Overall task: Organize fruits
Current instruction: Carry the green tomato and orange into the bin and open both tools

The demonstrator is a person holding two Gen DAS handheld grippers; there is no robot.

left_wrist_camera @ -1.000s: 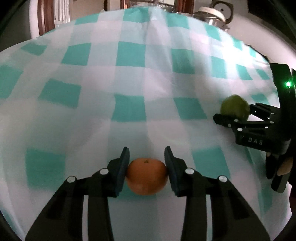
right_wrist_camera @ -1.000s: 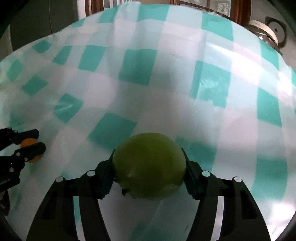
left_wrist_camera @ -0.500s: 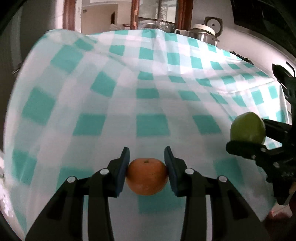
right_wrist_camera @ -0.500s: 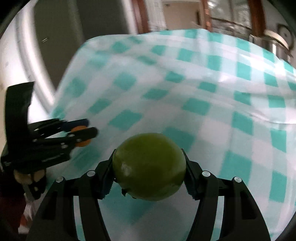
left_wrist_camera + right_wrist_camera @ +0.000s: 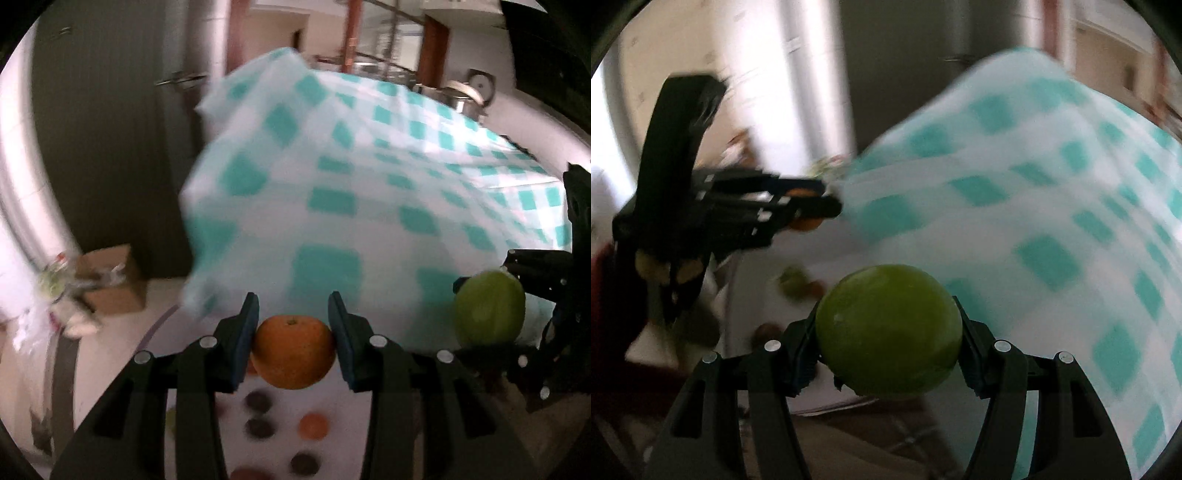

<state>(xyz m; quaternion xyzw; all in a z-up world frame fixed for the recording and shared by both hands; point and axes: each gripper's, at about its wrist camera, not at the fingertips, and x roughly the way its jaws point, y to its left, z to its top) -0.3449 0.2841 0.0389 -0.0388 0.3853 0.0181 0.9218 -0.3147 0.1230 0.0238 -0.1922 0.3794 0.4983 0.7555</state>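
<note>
My left gripper (image 5: 293,325) is shut on an orange (image 5: 294,351), which sits between its two dark pads. My right gripper (image 5: 886,334) is shut on a green round fruit (image 5: 888,329). In the left wrist view that green fruit (image 5: 489,307) hangs at the right in the right gripper. In the right wrist view the left gripper (image 5: 816,206) shows at the left with the orange (image 5: 805,223) in it. Both grippers are beyond the corner of the table with the teal checked cloth (image 5: 388,192). Below them lies a white surface (image 5: 347,417) with several blurred fruits, orange (image 5: 313,425) and dark (image 5: 260,426).
A cardboard box (image 5: 110,280) and white bags (image 5: 55,295) stand on the floor at the left. A dark door (image 5: 122,140) is behind the table corner. Metal pots (image 5: 461,96) sit beyond the table's far edge. More small fruits (image 5: 792,282) lie on the white surface.
Both grippers have swept sideways off the checked table, past its corner, each keeping its fruit. The floor, the box and a white surface with fruits have come into view.
</note>
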